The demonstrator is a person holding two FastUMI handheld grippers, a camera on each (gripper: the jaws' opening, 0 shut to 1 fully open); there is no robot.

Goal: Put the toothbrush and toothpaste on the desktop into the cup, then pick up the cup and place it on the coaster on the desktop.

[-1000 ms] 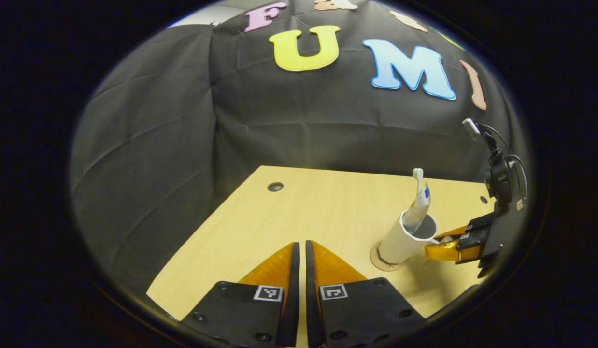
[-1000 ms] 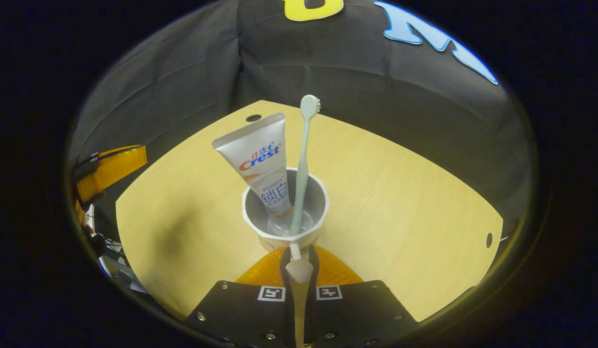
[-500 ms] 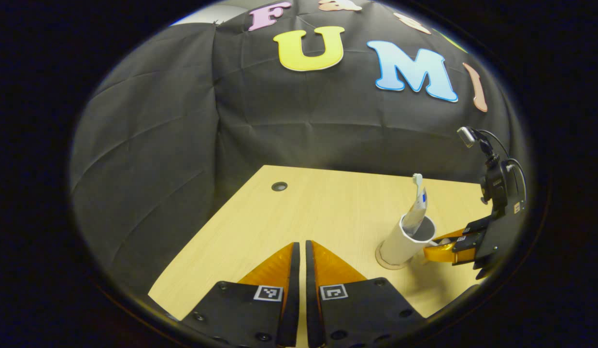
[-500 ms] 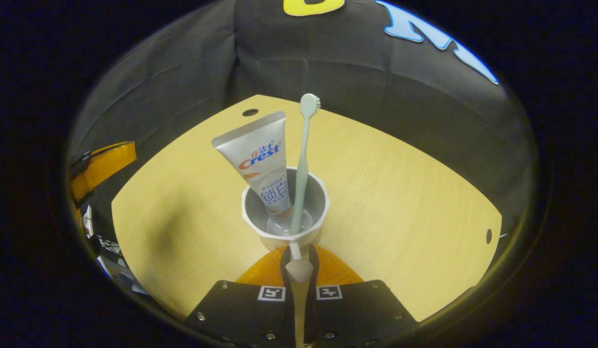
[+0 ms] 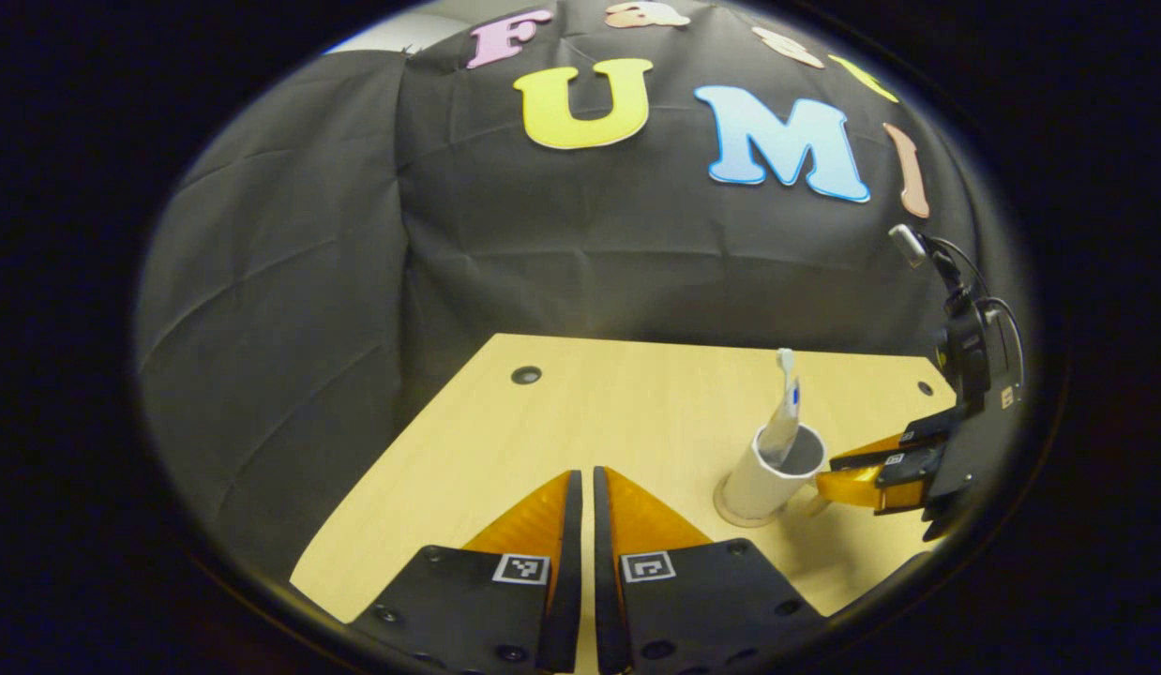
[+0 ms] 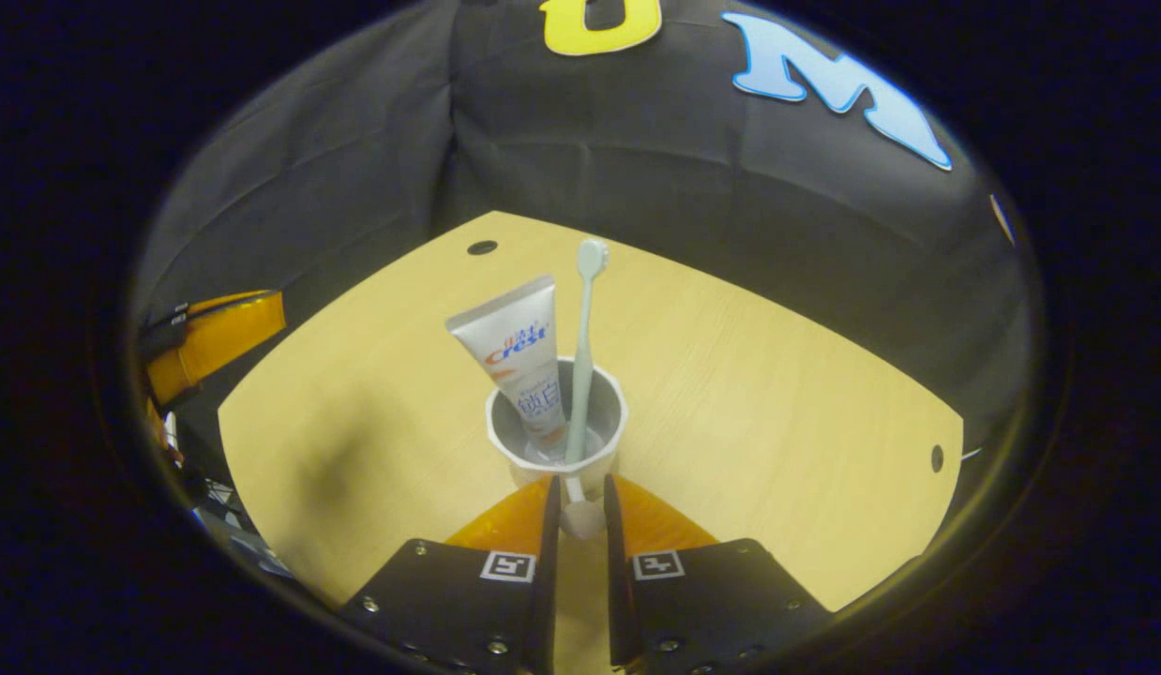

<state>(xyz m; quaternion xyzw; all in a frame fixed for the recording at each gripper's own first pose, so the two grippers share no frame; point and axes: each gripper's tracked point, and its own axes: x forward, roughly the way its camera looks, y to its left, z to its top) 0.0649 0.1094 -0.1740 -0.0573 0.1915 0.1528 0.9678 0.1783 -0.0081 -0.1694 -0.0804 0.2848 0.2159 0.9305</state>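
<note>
The white cup (image 5: 766,476) stands upright on the round coaster (image 5: 728,514) at the right of the wooden desktop (image 5: 590,412). The toothbrush (image 5: 785,362) and the toothpaste tube (image 5: 781,424) lean inside it. In the right gripper view, the cup (image 6: 507,441) holds the toothpaste (image 6: 515,342) and the toothbrush (image 6: 585,328). My right gripper (image 6: 578,483) is open, with the cup's handle (image 6: 580,517) loose between its fingers. My left gripper (image 5: 580,478) is shut on nothing, well left of the cup. The right gripper (image 5: 829,486) shows beside the cup.
A cable hole (image 5: 525,375) sits near the desktop's far left corner and another (image 6: 936,457) at the right edge. Black cloth walls rise behind the desk. The left gripper (image 6: 215,333) hangs off the desk's left edge in the right gripper view.
The right gripper's fingers have parted from the cup's handle and it has drawn back a little. The cup now rests on the coaster. The left gripper stays shut.
</note>
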